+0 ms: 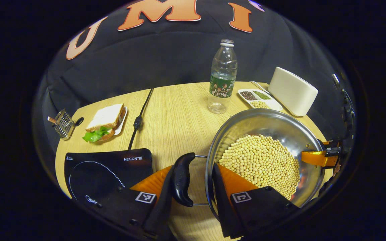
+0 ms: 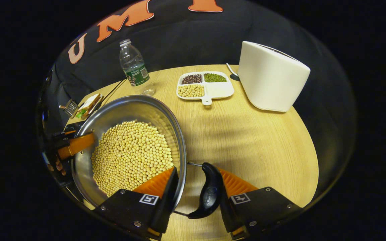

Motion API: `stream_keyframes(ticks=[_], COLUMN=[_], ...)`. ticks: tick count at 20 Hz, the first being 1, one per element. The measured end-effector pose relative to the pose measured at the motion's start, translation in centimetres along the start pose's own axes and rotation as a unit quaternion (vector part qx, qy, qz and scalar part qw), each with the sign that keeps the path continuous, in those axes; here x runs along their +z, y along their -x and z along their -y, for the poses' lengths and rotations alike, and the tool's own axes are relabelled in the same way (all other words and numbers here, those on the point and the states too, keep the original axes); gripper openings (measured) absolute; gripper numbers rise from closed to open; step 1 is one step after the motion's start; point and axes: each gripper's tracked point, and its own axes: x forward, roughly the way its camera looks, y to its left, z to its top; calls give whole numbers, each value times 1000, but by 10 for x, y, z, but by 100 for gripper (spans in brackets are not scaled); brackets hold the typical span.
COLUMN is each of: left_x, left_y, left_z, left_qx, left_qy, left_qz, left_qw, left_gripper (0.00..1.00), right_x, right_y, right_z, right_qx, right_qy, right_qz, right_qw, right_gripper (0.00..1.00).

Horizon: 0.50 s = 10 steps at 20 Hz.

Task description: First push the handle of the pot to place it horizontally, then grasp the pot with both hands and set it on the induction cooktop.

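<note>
A round stainless-steel pot point(image 1: 276, 124) filled with pale soybeans point(image 1: 261, 162) sits beside the flat black induction cooktop point(image 1: 106, 170), its black side handles point(image 1: 182, 179) horizontal.

A light wooden table point(image 1: 176, 113) with fine straight grain runs forward from the jaws in both views, its far edge curving against the booth's black cloth wall point(image 1: 166, 57), which hangs in soft folds beyond everything ahead of the jaws. In the right gripper view the same tabletop point(image 2: 256, 140) spreads wide and bare ahead of and to the right of the jaws, and the cloth wall point(image 2: 186, 36) closes the scene behind it. Light falls from above, giving the wood a warm, even sheen with faint soft shadows, while the space beyond the table's edges is dark
</note>
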Motion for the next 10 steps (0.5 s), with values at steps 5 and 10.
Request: stream_keyframes(ticks=[5, 10], left_x=[-1, 20], left_y=[-1, 44], left_z=[5, -9], left_qx=[4, 28], left_qy=[-8, -23], left_qz=[8, 57], left_qw=[1000, 998], left_gripper=[68, 67], right_x=[-5, 16], right_y=[12, 40], right_z=[4, -14], right_qx=[-10, -3], right_qy=[2, 7], right_qz=[6, 40], right_qw=[1000, 999], right_gripper=[61, 60])
